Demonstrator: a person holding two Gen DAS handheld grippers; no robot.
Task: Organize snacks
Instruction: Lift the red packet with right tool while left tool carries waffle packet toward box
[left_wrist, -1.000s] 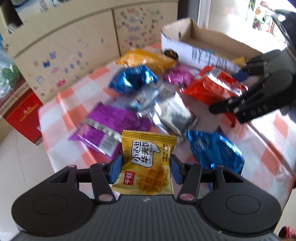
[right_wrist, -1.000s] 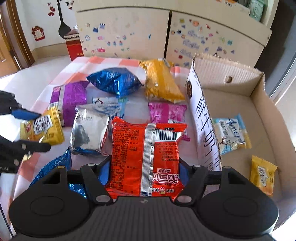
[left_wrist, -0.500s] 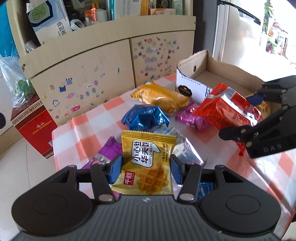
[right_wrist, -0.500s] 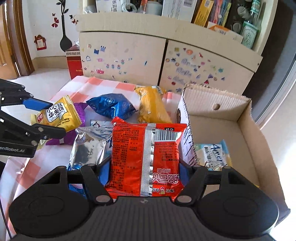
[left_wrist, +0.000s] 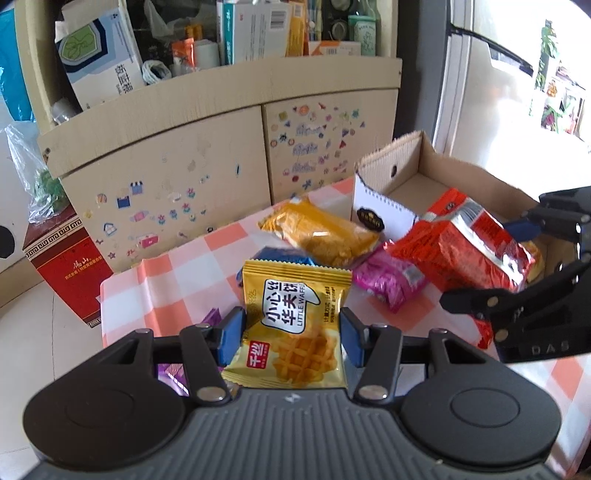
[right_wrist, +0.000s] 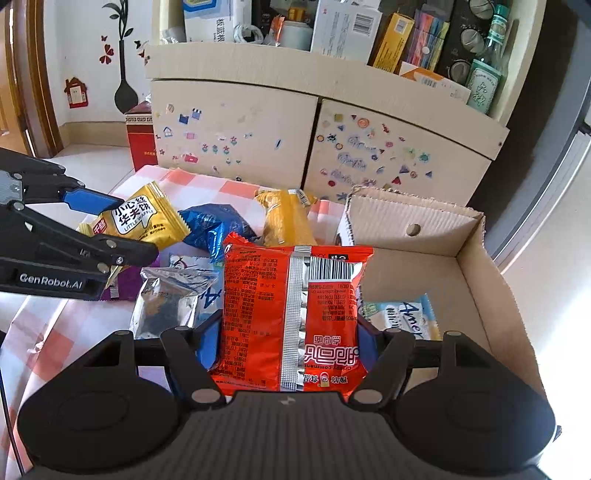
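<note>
- The left gripper (left_wrist: 291, 334) is held raised above the counter (left_wrist: 177, 273), pointed toward the cabinet, and is clamped on a waffle packet (left_wrist: 295, 325) by its two blue pads.
- The waffle packet is held upright and off the counter; it is a flat, glossy yellow pouch with crimped zigzag ends and a printed waffle picture.
- The right gripper (right_wrist: 291, 339) is held raised near the cardboard box (right_wrist: 476, 266), and is clamped on a noodle packet (right_wrist: 291, 317) at both long edges.
- The noodle packet is a puffy rectangle of crinkled red foil, shown from its back with a silver seam down the middle and a barcode; it is seen hanging close to the box's near wall.
- In the left view the right gripper (left_wrist: 517, 266) is seen at the right edge, with the noodle packet (left_wrist: 465, 247) tilted in it.
- The counter is covered by a smooth cloth checked in orange and white.
- On the cloth lie a plump orange bag (left_wrist: 321, 232), a crumpled blue foil bag (right_wrist: 214, 229), a magenta foil packet (left_wrist: 388, 278) and a wrinkled silver packet (right_wrist: 166, 299).
- The box is open-topped corrugated cardboard with a round hole in its end wall; a pale blue packet (right_wrist: 406, 315) lies flat on its floor.
</note>
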